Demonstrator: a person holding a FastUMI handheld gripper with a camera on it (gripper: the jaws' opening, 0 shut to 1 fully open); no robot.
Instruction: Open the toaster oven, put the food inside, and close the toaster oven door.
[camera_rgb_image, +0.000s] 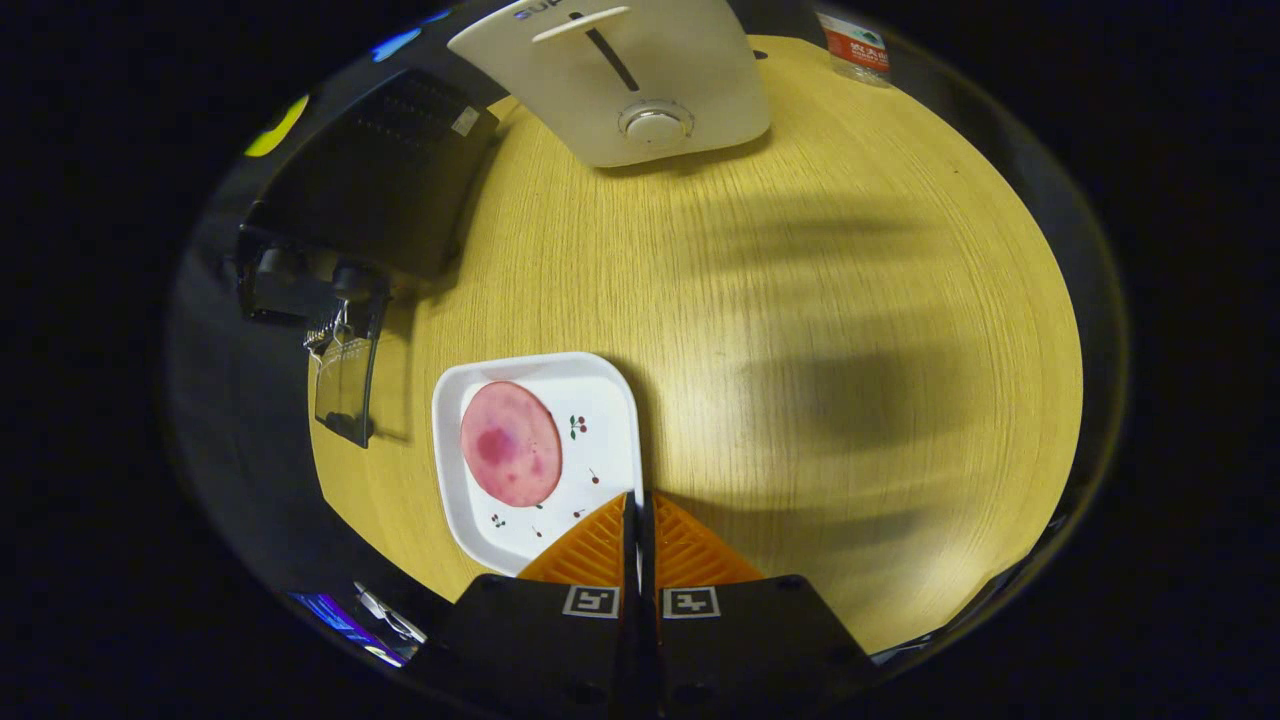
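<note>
A round pink slice of food lies on a white square plate with small cherry prints, on the wooden table. My gripper is shut with nothing between its fingers, and its tips hover by the plate's near right corner. The slice is just ahead of the fingers and to their left. The black toaster oven stands at the table's far left corner. Its glass door hangs open toward the plate, with the handle near the oven body. I cannot see inside the oven.
A white appliance with a round knob stands at the far edge of the table. A plastic bottle with a red label sits far right. Bare wood spreads ahead and to the right of the fingers.
</note>
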